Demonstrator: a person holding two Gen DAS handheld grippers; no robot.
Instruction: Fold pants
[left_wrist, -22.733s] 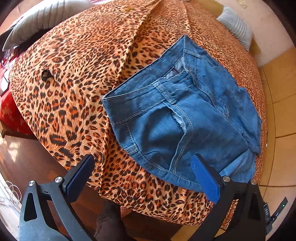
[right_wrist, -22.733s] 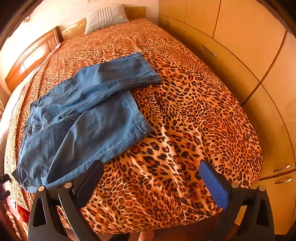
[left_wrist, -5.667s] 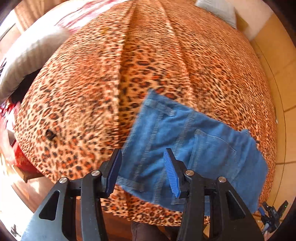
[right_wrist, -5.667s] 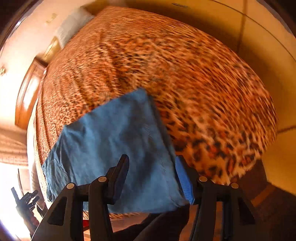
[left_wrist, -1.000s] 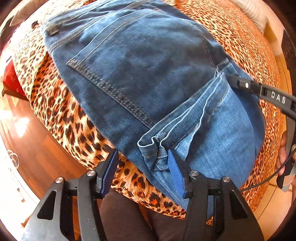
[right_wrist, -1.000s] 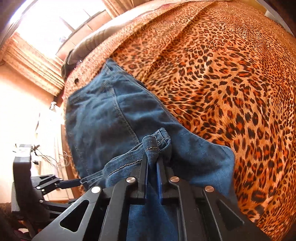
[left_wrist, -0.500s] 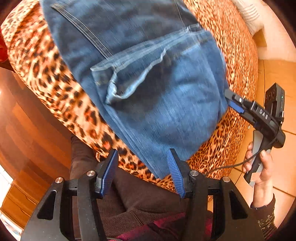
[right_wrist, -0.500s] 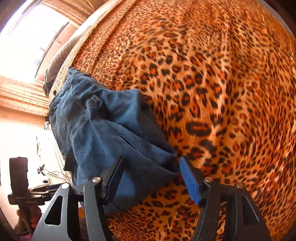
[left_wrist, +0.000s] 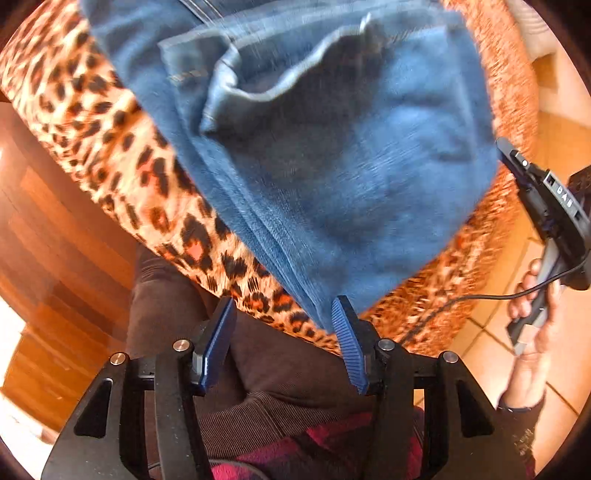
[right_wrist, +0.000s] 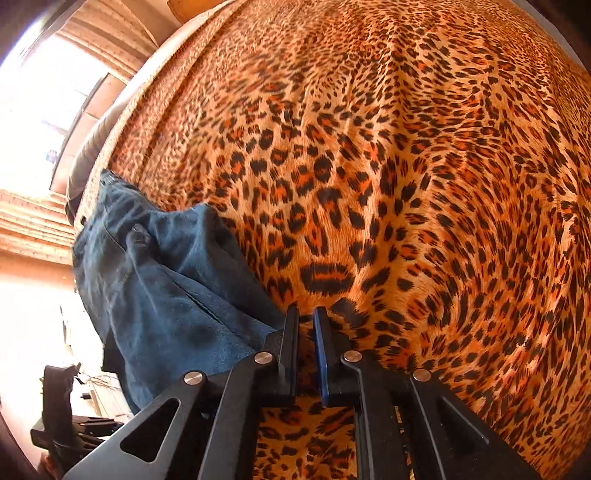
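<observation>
We see a bed covered by a leopard-print bedspread (right_wrist: 406, 166), orange with black spots, which fills nearly the whole right wrist view and runs under everything in the left wrist view. On it, at the edge nearest us, lie the folded blue denim pants (left_wrist: 332, 155), a compact bundle with a loose hem flap curling up on top; the left wrist view of them is blurred. From the right wrist view the pants (right_wrist: 166, 288) sit at the left, near the bed's edge.

Our left gripper (left_wrist: 282, 341) hangs just off the bed's edge, its two blue-padded fingers spread apart and holding nothing, with the lowest corner of the denim just above the right pad. Below it we see the person's dark brown clothing (left_wrist: 229, 354).

Our right gripper (right_wrist: 306, 332) rests low over the bedspread just beside the pants, its jaws drawn nearly together with only a narrow slit between them, and no cloth visibly pinched. In the left wrist view, the same gripper (left_wrist: 546, 199) appears at the far right, held in the person's hand (left_wrist: 535, 314).
</observation>
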